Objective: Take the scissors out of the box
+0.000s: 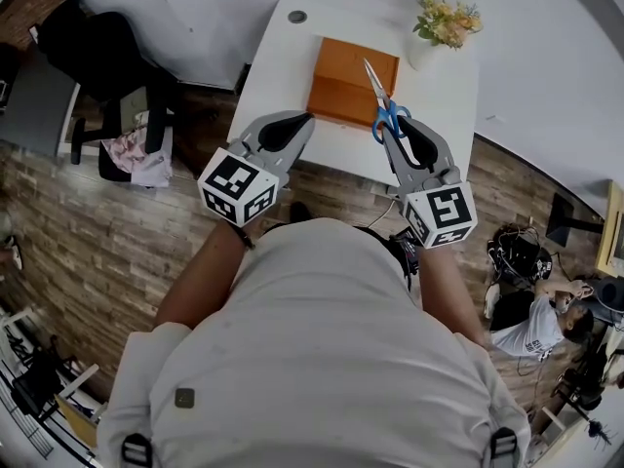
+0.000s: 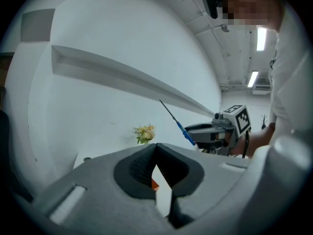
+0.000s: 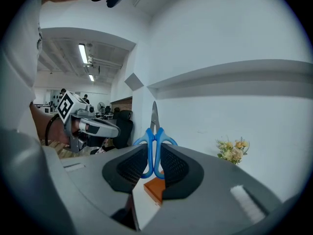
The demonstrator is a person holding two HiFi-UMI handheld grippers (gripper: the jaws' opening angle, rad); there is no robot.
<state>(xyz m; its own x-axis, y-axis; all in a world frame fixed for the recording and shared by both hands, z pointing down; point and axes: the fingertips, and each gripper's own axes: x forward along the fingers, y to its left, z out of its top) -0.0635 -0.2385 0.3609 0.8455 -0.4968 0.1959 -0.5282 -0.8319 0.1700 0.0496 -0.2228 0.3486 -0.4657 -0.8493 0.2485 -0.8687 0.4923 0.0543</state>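
The scissors [image 1: 383, 105] have blue handles and steel blades, and they hang in the air above the near right corner of the orange box [image 1: 353, 83]. My right gripper [image 1: 395, 125] is shut on the scissors [image 3: 154, 131], its pads pressing both handle loops while the blades point up and away. The box [image 3: 156, 187] shows below the jaws on the white table [image 1: 283, 57]. My left gripper [image 1: 283, 133] hovers at the box's near left corner, shut, with nothing held. The left gripper view shows the scissors [image 2: 177, 123] sticking out of the right gripper [image 2: 205, 131].
A white vase of yellow flowers [image 1: 447, 22] stands at the table's far right corner. A round grommet [image 1: 297, 16] sits near the far edge. A black office chair [image 1: 97, 52] stands left of the table. A person [image 1: 541, 325] sits on the floor at the lower right.
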